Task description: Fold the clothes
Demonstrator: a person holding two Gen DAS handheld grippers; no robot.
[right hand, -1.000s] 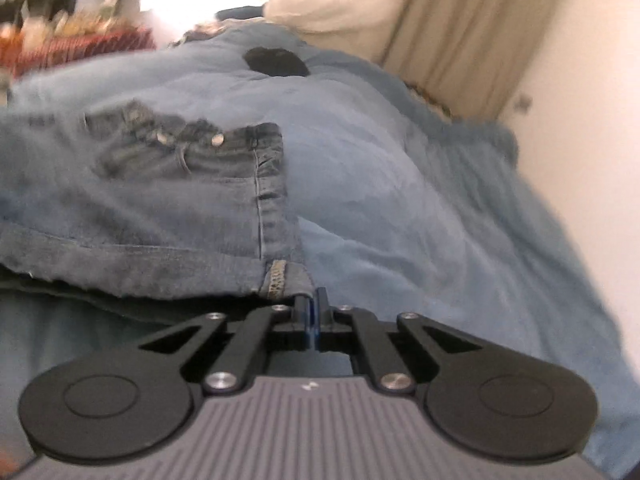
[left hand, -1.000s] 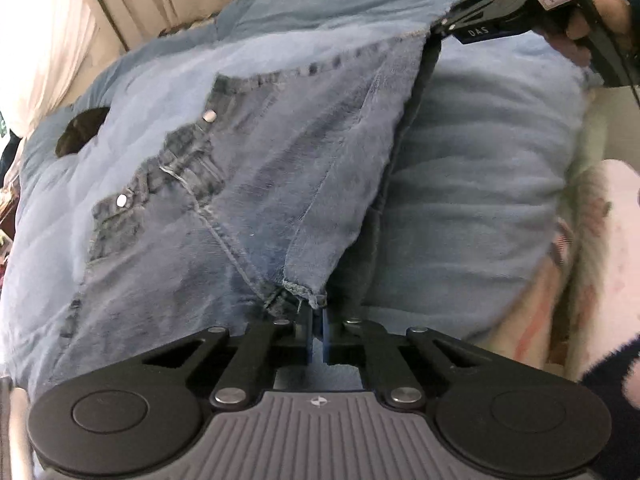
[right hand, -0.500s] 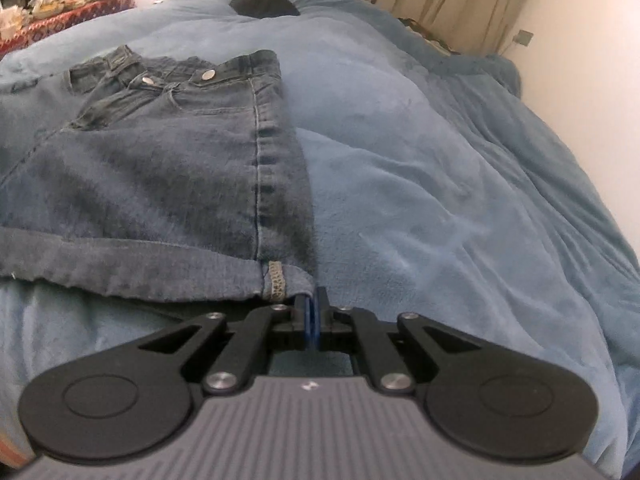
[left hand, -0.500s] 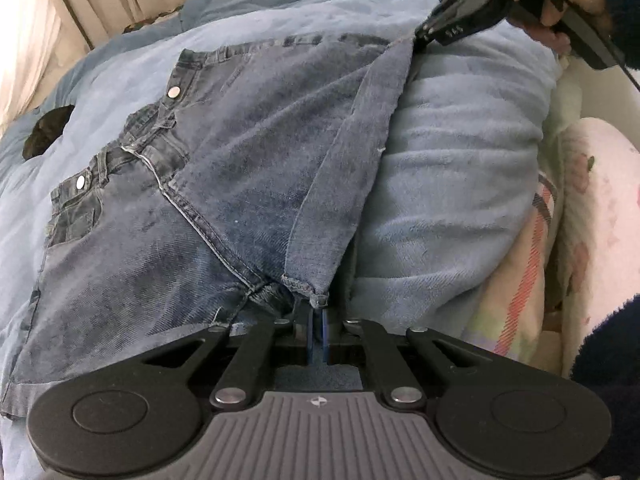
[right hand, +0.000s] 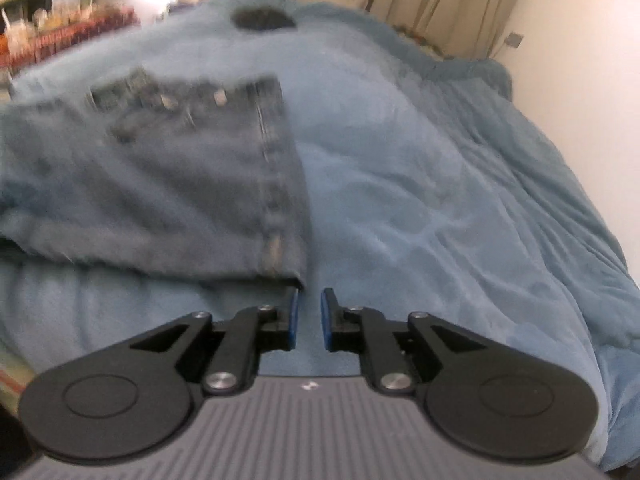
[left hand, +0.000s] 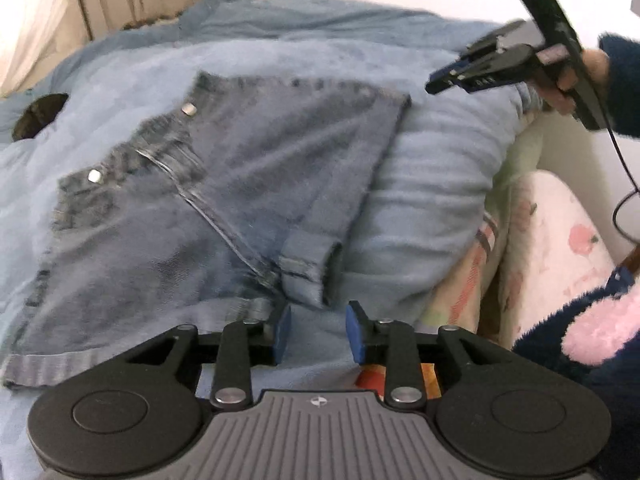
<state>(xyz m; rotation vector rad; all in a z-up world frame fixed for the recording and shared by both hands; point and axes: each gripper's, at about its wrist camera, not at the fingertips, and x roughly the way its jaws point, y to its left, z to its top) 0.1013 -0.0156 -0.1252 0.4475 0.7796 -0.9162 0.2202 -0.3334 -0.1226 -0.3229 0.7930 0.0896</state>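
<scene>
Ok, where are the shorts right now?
The shorts lie flat on the blue blanket, released: in the left wrist view just ahead of the open left claw, and the right claw, also open, sits at their near corner.

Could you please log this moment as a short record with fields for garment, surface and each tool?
garment: denim shorts, lying flat, waistband away from the tools
surface: blue blanket on a bed
left tool: open, empty, just short of the hem
right tool: open, empty, at the shorts' corner
other: dark round object farther back on the blanket
</scene>
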